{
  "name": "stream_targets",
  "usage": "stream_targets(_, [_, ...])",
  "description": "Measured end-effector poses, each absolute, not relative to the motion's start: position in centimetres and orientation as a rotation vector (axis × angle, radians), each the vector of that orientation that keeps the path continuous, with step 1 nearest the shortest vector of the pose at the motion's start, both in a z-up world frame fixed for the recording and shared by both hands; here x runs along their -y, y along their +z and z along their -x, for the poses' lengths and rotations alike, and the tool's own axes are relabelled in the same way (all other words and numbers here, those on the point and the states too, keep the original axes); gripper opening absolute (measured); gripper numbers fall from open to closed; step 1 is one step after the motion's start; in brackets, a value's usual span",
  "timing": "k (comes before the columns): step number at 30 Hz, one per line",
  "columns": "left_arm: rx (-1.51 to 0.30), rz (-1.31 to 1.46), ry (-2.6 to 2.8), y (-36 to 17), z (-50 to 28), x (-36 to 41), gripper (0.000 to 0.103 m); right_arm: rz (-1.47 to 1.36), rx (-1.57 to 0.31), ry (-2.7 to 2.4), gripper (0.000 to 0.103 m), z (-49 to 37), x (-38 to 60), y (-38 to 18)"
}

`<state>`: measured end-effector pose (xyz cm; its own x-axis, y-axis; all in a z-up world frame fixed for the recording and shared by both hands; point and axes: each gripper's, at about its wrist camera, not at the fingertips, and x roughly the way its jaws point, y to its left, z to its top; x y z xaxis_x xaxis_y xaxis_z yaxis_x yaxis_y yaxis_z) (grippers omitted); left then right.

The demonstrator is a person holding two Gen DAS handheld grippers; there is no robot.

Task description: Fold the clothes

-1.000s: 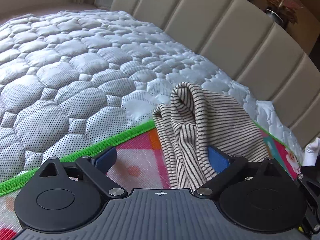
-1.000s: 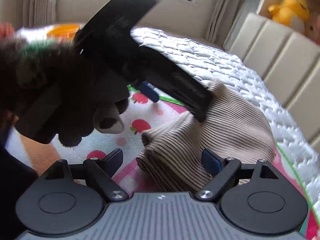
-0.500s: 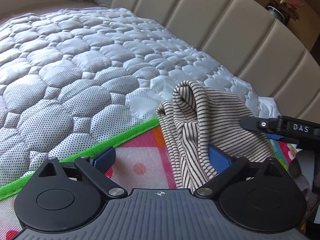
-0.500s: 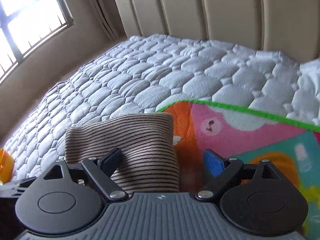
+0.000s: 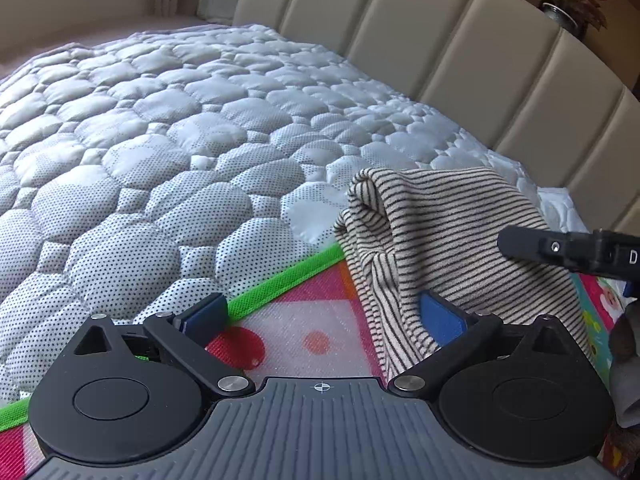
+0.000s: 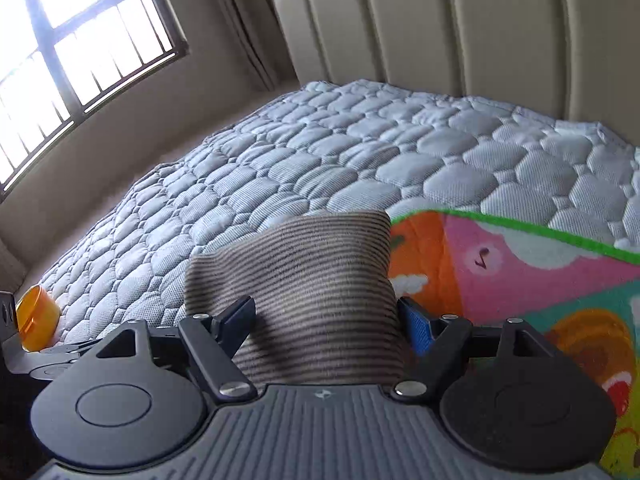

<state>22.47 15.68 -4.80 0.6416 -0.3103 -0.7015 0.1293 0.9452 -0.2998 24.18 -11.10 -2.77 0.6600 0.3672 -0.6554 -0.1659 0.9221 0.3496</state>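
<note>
A beige shirt with thin dark stripes (image 5: 452, 232) lies bunched on the colourful play mat (image 5: 312, 320), one fold standing up. My left gripper (image 5: 322, 314) is open wide; the cloth hangs against the inside of its right pad (image 5: 440, 316) and nothing touches the left pad. In the right wrist view the same shirt (image 6: 312, 264) fills the gap between the fingers of my right gripper (image 6: 326, 320), whose jaws are closing around it without a clear squeeze. One black finger of the right gripper (image 5: 532, 246) reaches over the shirt from the right.
The mat with its green border (image 6: 560, 236) lies on a white quilted mattress (image 5: 160, 160). A padded beige headboard (image 5: 440, 40) runs behind. An orange container (image 6: 36, 316) sits on the mattress at the left. A barred window (image 6: 80, 40) and potted plants (image 5: 572, 4) are beyond.
The right gripper rolled and swung round from facing the left gripper to facing the headboard, with the shirt now between its jaws. Its finger entered the left view. The left gripper stayed put.
</note>
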Motion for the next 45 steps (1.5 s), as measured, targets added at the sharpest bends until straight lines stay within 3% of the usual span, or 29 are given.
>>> stream_targets(5, [-0.842,0.241,-0.254,-4.9,-22.5,-15.7,0.103,-0.345,-0.800,0.329,0.087,-21.2,13.1,-3.2])
stream_targets(9, [-0.843,0.239,-0.255,-4.9,-22.6,-15.7,0.103,-0.322,-0.896,0.353,0.087,-18.6,13.0,-5.6])
stream_targets(14, [-0.838,0.243,-0.253,-4.7,-22.5,-15.7,0.103,-0.294,-0.885,0.298,0.088,-17.7,12.2,-6.2])
stream_targets(19, [-0.794,0.415,-0.352,-2.9,-21.8,-17.3,0.103,-0.088,-0.825,0.290,0.088,-17.2,10.0,-5.2])
stream_targets(23, [-0.821,0.541,-0.540,-3.2,-21.6,-16.2,0.103,-0.078,-0.821,0.309,0.087,-17.2,10.0,-5.1])
stream_targets(27, [-0.935,0.458,-0.513,-5.5,-22.0,-13.5,0.102,-0.092,-0.820,0.363,0.088,-17.4,11.2,-4.4])
stream_targets(30, [-0.920,0.376,-0.513,-5.5,-21.7,-12.3,0.101,-0.192,-0.806,0.394,0.088,-17.7,14.0,-3.2])
stream_targets(38, [-0.903,0.394,-0.525,-5.7,-21.2,-11.6,0.085,-0.436,-0.838,0.396,0.091,-22.5,17.4,-5.9])
stream_targets(41, [-0.885,0.376,-0.515,-5.4,-21.6,-10.8,0.079,-0.466,-0.860,0.499,0.071,-23.9,16.7,-6.4])
stream_targets(45, [-0.808,0.318,-0.544,-4.1,-23.9,-9.0,0.074,-0.383,-0.753,0.487,0.063,-25.9,17.5,-3.9])
